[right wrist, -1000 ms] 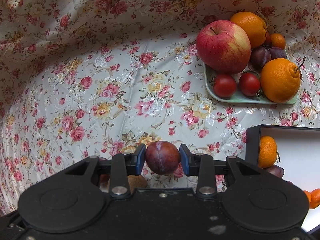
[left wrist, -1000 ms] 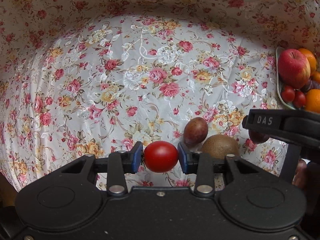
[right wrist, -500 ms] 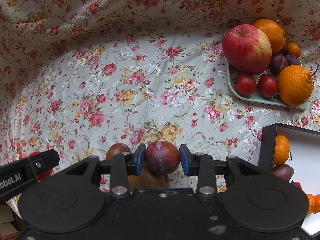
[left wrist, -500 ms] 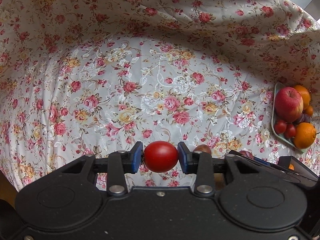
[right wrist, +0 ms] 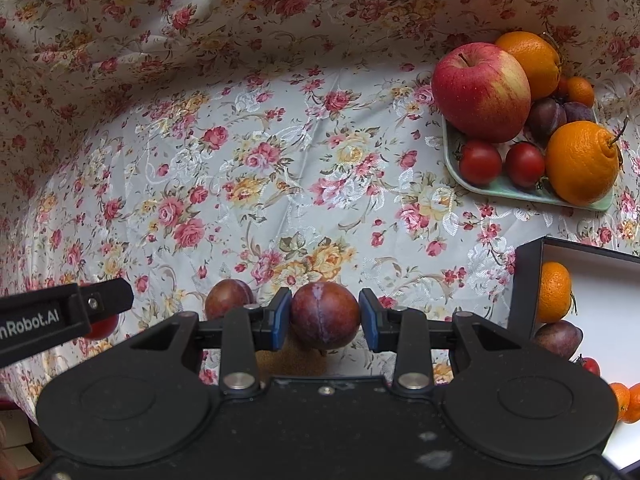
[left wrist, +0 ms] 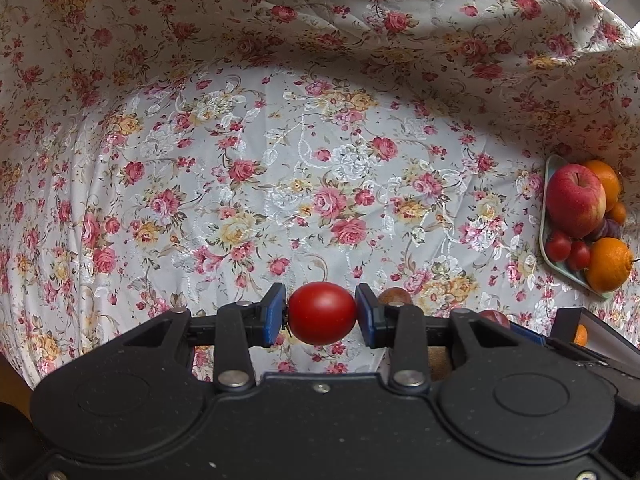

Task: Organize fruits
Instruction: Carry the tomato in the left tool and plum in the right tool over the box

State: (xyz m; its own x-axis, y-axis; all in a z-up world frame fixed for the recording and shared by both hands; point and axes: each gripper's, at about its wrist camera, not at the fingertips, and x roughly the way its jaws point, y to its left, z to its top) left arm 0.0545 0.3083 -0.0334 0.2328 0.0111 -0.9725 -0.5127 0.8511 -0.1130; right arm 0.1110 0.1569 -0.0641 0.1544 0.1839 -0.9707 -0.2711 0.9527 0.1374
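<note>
My left gripper (left wrist: 322, 314) is shut on a red tomato (left wrist: 322, 313), held above the floral cloth. My right gripper (right wrist: 325, 316) is shut on a dark purple plum (right wrist: 325, 315). A second plum (right wrist: 228, 300) lies on the cloth just left of the right gripper, and a brown kiwi (right wrist: 292, 362) peeks out beneath it. The left gripper's finger (right wrist: 60, 316) enters the right wrist view at the left edge, with a bit of red tomato under it. A pale green tray (right wrist: 508, 190) at the right holds an apple (right wrist: 480, 92), oranges, plums and two tomatoes.
A black box with a white inside (right wrist: 524, 280) stands at the right edge, holding a mandarin (right wrist: 554, 292), a plum and a small tomato. The floral cloth (left wrist: 280, 160) rises in folds at the back and left. More mandarins (right wrist: 628, 402) sit at the far right.
Both grippers have risen with their fruit still held. The cloth, the tray and the fruit lying on the cloth look smaller and farther off in both views.
</note>
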